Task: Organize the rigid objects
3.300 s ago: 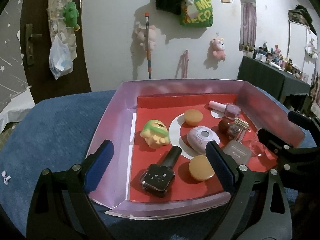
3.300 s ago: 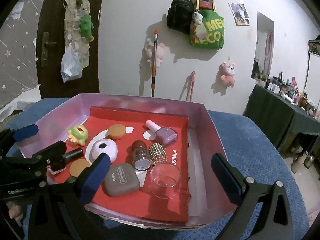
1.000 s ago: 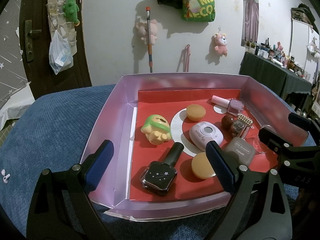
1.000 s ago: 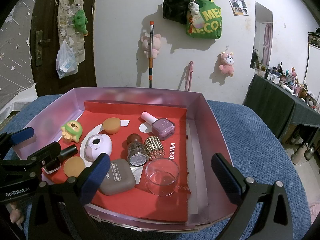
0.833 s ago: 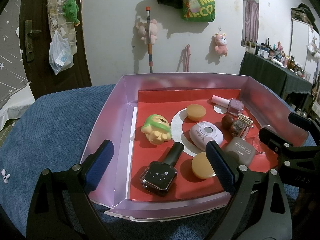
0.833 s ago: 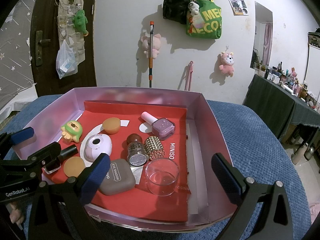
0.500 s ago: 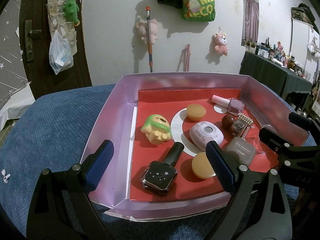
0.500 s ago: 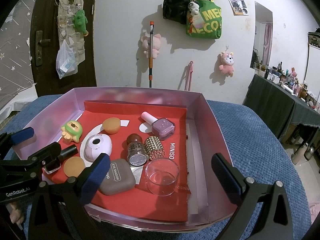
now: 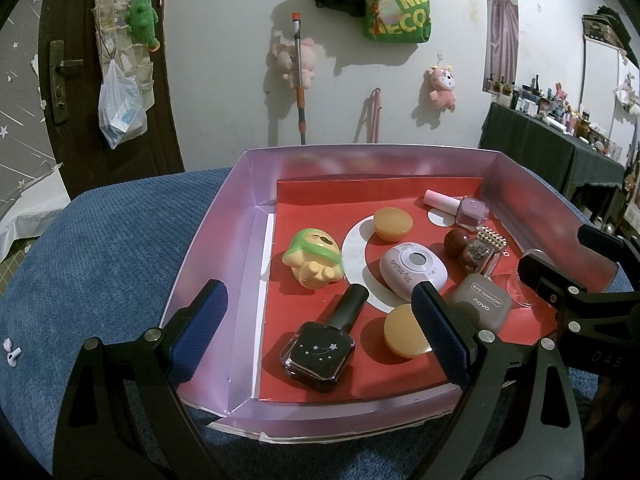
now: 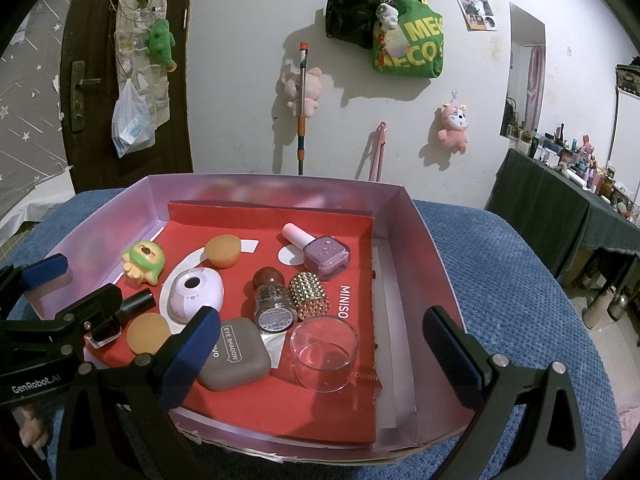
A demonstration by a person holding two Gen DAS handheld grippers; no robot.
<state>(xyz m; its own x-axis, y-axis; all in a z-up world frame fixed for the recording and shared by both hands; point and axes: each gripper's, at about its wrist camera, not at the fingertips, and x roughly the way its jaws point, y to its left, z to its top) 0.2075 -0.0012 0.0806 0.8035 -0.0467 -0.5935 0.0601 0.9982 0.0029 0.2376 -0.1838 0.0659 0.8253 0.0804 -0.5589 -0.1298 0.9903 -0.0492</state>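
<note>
Your left claw point(image 9: 318, 332) stands spread wide with nothing between its blue pads; it hangs over the near left corner of the pink box point(image 9: 248, 184), tilted downward toward the box floor. The left pad sits above the box's left wall and the right pad point(image 9: 438, 334) overlaps the near orange disc point(image 9: 404, 336) in the picture, though whether it touches the disc cannot be told. Your right claw point(image 10: 320, 356) is likewise spread wide and grips nothing, angled down over the near edge of the same box.

The box rests on a blue textured worktop point(image 9: 100, 248) and has a red liner point(image 10: 256, 216). On it, near left, lies a black nail polish bottle point(image 9: 320, 350) on its side, cap pointing far. Beyond it sits a green and yellow toy figure point(image 9: 314, 254). A pale pink oval case point(image 10: 196, 294) lies in the middle on a white patch, with a second orange disc point(image 10: 223, 251) beyond it. To the right lie a glitter bottle point(image 10: 273, 300) and a studded gold cap point(image 10: 310, 296) side by side, and a lilac nail polish bottle point(image 10: 320, 252) farther back. Near, a grey eye shadow compact point(image 10: 236, 354) lies just beside an upright clear glass cup point(image 10: 324, 352).
</note>
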